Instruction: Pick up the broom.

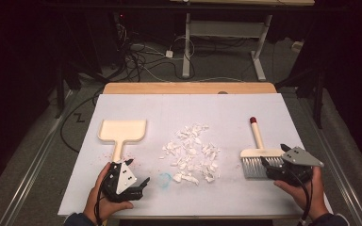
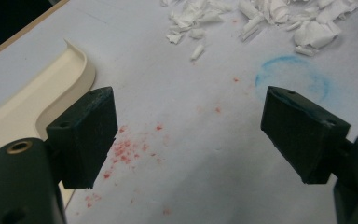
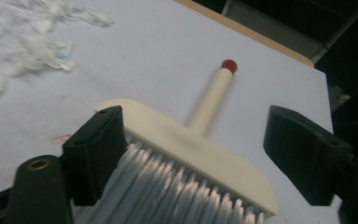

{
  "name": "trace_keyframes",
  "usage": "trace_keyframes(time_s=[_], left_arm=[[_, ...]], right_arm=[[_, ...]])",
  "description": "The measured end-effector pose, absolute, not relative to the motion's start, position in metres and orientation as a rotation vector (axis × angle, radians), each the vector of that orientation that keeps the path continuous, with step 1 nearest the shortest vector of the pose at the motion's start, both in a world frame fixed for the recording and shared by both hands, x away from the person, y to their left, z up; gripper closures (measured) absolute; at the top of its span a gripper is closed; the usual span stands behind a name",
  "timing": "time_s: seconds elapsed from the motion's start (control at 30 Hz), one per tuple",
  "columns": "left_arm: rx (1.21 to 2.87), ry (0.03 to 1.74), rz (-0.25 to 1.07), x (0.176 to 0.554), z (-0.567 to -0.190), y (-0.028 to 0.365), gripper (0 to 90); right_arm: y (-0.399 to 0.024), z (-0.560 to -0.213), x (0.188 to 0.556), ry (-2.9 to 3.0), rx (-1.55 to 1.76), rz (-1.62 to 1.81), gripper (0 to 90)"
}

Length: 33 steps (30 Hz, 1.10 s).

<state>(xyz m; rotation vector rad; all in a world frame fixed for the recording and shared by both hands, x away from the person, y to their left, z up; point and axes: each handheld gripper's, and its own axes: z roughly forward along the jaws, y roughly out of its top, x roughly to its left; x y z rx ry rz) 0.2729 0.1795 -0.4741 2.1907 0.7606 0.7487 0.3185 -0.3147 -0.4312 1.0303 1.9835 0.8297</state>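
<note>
Nothing is swept yet: the paper scraps [image 1: 191,153] lie heaped between both grippers. The left gripper [image 1: 140,184], jaws released, sits beside the dustpan [image 1: 121,132]. The right gripper [image 1: 268,164], jaws wide, straddles the brush [image 3: 191,149] without gripping it.

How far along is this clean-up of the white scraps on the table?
Barely begun. Nothing looks swept yet: the white paper scraps lie scattered mid-table and the dustpan is empty. In hand: the right gripper hovers open over the brush, its jaws either side of the bristles, not pressing; the left gripper is open beside the dustpan's handle. Left, probably: grasp both tools, sweep the scraps into the pan.
</note>
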Motion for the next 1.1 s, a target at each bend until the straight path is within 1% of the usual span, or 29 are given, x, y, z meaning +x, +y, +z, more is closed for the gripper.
trace_keyframes(time_s=[0.1,0.27,0.4,0.5,0.53,0.63,0.73,0.8,0.9,1.1], left_arm=[[2.201,0.756,0.746,0.273,-0.475,0.179,17.8],[2.201,0.754,0.745,0.272,-0.475,0.179,17.9],[2.206,0.749,0.742,0.273,-0.475,0.179,17.9],[2.205,0.746,0.741,0.272,-0.475,0.18,17.9],[2.203,0.746,0.741,0.272,-0.475,0.18,17.9],[2.206,0.742,0.738,0.271,-0.475,0.18,17.9],[2.214,0.736,0.737,0.271,-0.476,0.178,17.9],[2.215,0.731,0.738,0.271,-0.475,0.178,17.9],[2.218,0.729,0.735,0.271,-0.475,0.177,17.9],[2.229,0.714,0.727,0.272,-0.476,0.176,17.9]], right_arm=[[-0.319,-0.432,0.342,2.025,1.171,0.797,27.6],[-0.319,-0.426,0.381,2.009,1.289,0.766,31.2],[-0.314,-0.437,0.414,2.083,1.416,0.705,32.2],[-0.311,-0.45,0.431,2.124,1.498,0.655,37.0],[-0.31,-0.455,0.435,2.143,1.519,0.639,40.5],[-0.309,-0.458,0.44,2.182,1.523,0.65,49.1],[-0.309,-0.458,0.441,2.195,1.518,0.679,59.7],[-0.309,-0.458,0.442,2.195,1.516,0.686,61.8],[-0.31,-0.459,0.442,2.196,1.507,0.7,70.0],[-0.309,-0.459,0.442,2.192,1.487,0.691,71.0]])
